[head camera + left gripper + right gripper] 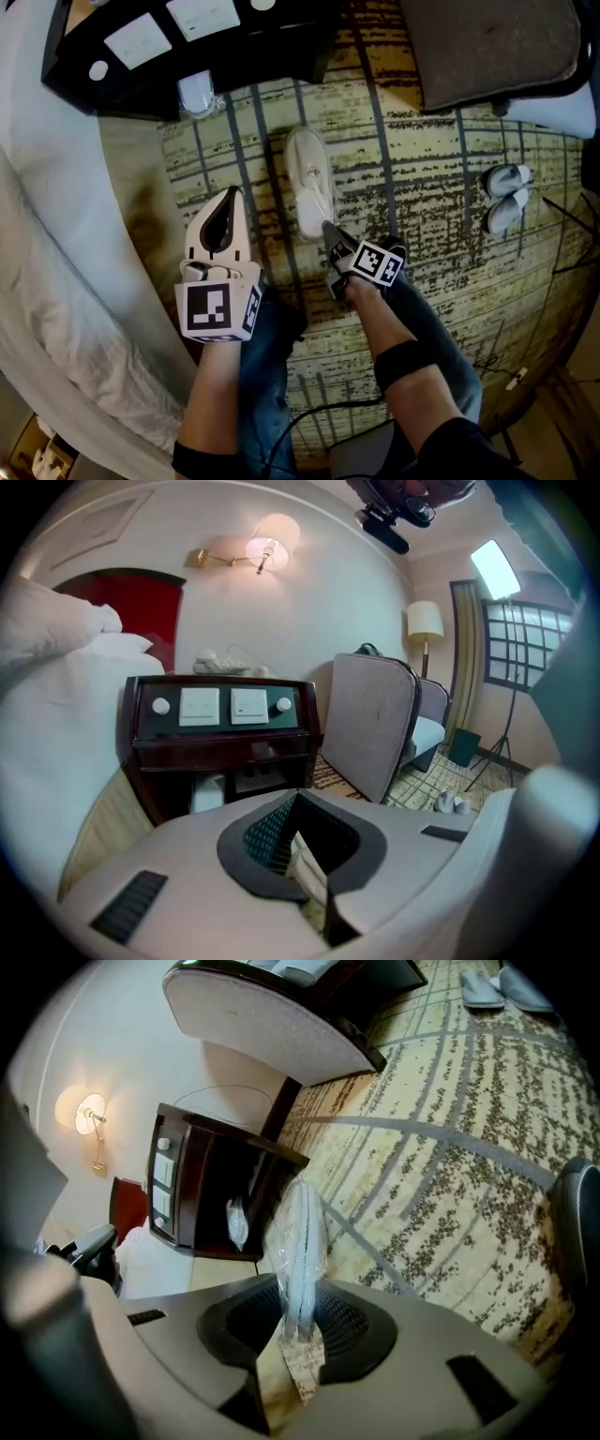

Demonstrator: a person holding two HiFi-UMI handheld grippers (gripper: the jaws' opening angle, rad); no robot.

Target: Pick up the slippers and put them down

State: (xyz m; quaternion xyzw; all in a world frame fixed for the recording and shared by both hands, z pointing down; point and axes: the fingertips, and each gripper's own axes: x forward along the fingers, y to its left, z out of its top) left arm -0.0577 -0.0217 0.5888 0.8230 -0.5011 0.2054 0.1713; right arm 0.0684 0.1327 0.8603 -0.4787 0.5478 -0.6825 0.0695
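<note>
Head view, from left: left gripper [228, 202] hovers over the carpet [422, 187], jaws pressed together; just right, wrapped slippers [309, 183] stretch ahead from the right gripper [330, 234], whose narrow jaws clamp their near end; another pair [506, 197] lies far right.

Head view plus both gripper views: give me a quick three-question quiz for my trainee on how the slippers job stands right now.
1. True or false: the left gripper is holding a slipper.
2. What is the right gripper clamped on? A) the plastic-wrapped slippers; B) a pillow; C) a lamp.
3. Fill in: the unwrapped pair of slippers on the right of the head view lies on the ____.

Key: 1 false, its jaws are shut with nothing between them. 2 A. 3 carpet.
</note>
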